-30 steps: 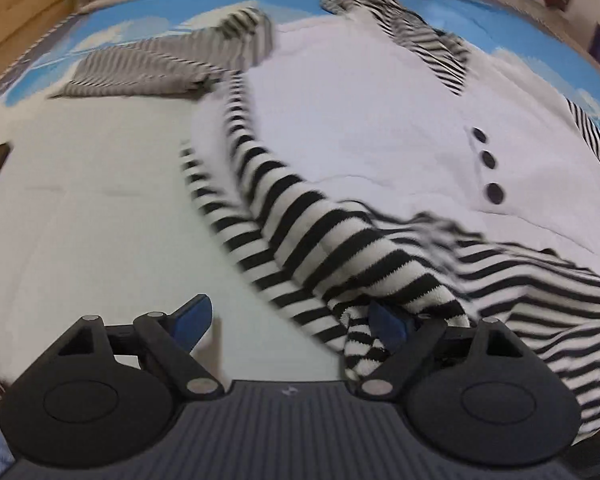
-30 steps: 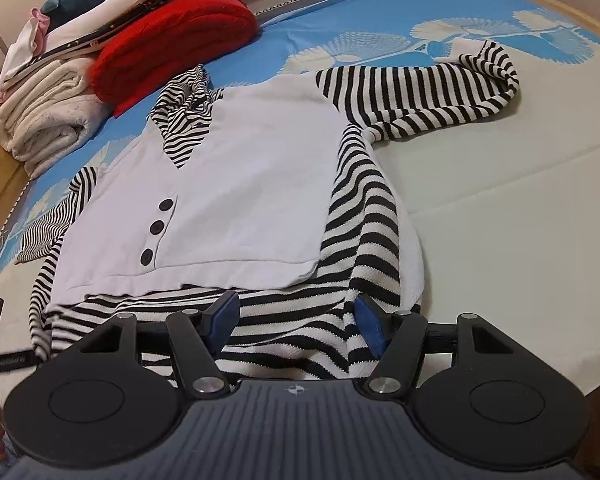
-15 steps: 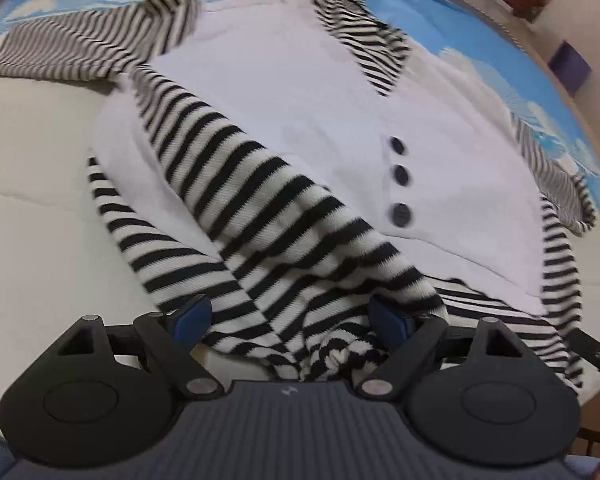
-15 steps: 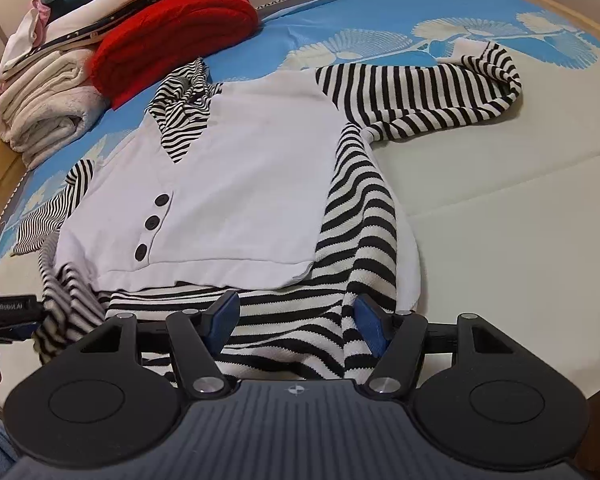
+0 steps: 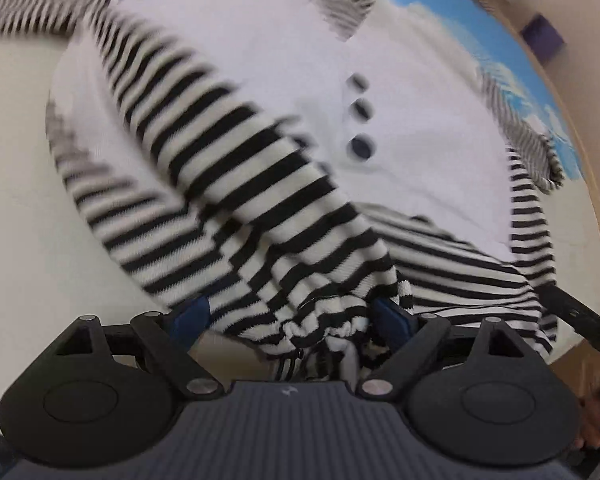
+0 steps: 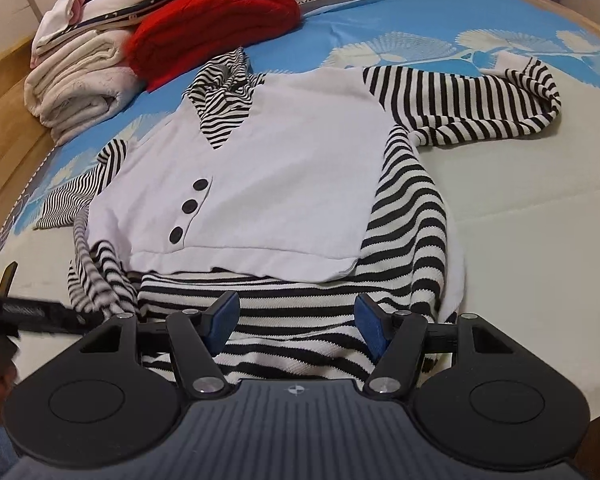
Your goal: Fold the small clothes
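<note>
- Left wrist view: the left gripper (image 5: 290,312) points steeply down at the near corner of the striped top (image 5: 400,92). Its blue pads (image 5: 188,314) stand wide apart, and a bunched piece of the striped sleeve (image 5: 236,152) and hem lies between them. The picture is blurred, so it cannot be told whether the pads press the cloth or only stand around it.
- Same view: to do this step well, the gripper should take only the cuff end of the sleeve, not the hem layers under it. If it takes both, the body of the garment will probably be dragged along when the sleeve is laid over the white front.
- Right wrist view: the garment lies flat on the bed cover (image 6: 520,240), collar away from the camera, with three dark buttons (image 6: 188,206) on the white panel. The other sleeve (image 6: 480,104) is spread out to the right side.
- Same view: the right gripper (image 6: 298,322) hovers over the striped hem (image 6: 260,292), its jaws apart and not pressing anything. It would be useful to hold the hem down here while the other hand folds.
- Same view: a stack of folded clothes (image 6: 80,80) and a red knit (image 6: 216,28) sit at the far left, well apart from the work.
</note>
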